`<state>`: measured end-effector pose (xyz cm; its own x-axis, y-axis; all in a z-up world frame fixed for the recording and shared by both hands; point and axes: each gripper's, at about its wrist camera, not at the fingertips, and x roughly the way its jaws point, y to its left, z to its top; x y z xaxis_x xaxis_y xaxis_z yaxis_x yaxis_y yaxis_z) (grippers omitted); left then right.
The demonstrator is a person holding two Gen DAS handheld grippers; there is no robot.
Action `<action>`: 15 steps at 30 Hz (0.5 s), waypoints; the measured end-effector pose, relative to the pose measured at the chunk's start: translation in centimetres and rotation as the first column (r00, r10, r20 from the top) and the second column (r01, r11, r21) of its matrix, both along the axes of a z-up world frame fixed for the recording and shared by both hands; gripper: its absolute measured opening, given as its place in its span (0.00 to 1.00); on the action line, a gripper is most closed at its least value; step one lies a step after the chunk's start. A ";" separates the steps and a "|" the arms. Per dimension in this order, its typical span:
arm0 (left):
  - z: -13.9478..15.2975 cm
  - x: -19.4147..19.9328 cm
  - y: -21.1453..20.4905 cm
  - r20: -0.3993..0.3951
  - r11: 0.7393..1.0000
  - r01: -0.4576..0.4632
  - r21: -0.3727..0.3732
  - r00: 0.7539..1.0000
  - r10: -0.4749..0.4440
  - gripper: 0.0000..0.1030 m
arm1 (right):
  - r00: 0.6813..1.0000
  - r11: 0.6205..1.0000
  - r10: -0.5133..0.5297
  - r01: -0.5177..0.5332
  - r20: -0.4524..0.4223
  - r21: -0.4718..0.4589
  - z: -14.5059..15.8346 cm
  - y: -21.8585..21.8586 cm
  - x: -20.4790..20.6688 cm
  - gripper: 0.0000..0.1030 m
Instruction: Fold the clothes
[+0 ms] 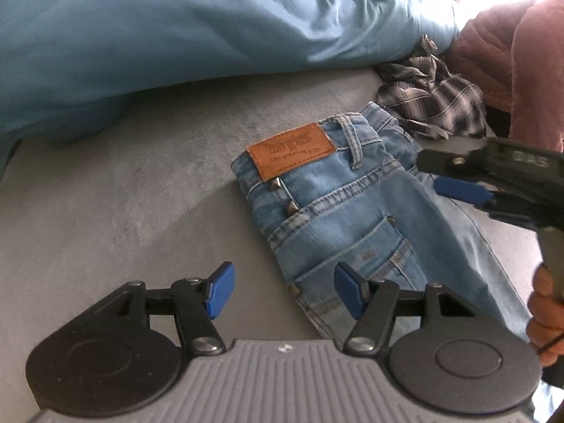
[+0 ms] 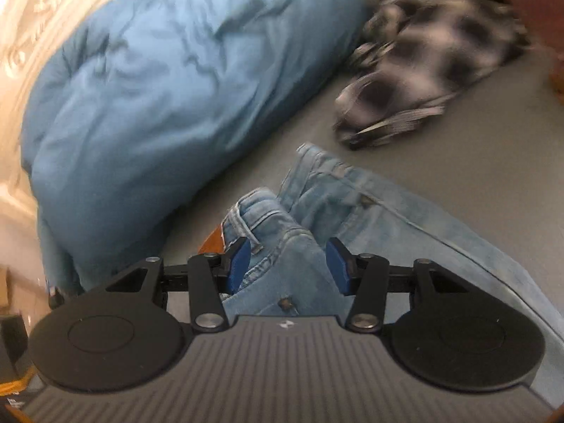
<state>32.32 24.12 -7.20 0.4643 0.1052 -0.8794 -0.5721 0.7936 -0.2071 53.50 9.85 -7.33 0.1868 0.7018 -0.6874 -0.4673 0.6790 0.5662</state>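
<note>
- Between my two grippers, on the grey bed sheet point(image 1: 123, 211), lies the pair of light blue denim jeans point(image 1: 338, 211), folded lengthwise with the waistband towards the pillows and the legs trailing off to the right.
- Denim like this should handle heavy and fairly stiff for cloth: I expect it to hold a crease, sag under its own weight when lifted, and give my pads good friction rather than slip.
- Best holds, I judge, are the thick waistband by the brown leather patch point(image 1: 290, 149) and belt loop, or the doubled side seam; the metal studs by the pocket are worth avoiding.
- Left gripper point(image 1: 283, 290) hangs low over the near edge of the jeans, jaws moderately wide, nothing between them.
- Right gripper point(image 2: 289, 264) is half open over the bunched waistband; denim shows between its pads, though I cannot see them pressing on it. Its view is blurred.
- Just beyond the jeans sits a crumpled dark-and-white plaid shirt point(image 1: 433, 105), not touching them as far as I can tell.
- Behind both lies a puffy blue duvet point(image 1: 176, 35), with a pink quilted blanket point(image 1: 500, 63) at the far right.
</note>
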 end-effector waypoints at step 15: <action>-3.8 0.8 2.3 0.066 0.988 0.010 -0.155 0.998 0.001 0.50 | 0.992 0.977 0.072 -0.049 0.104 -0.207 1.8 3.5 -2.4 0.09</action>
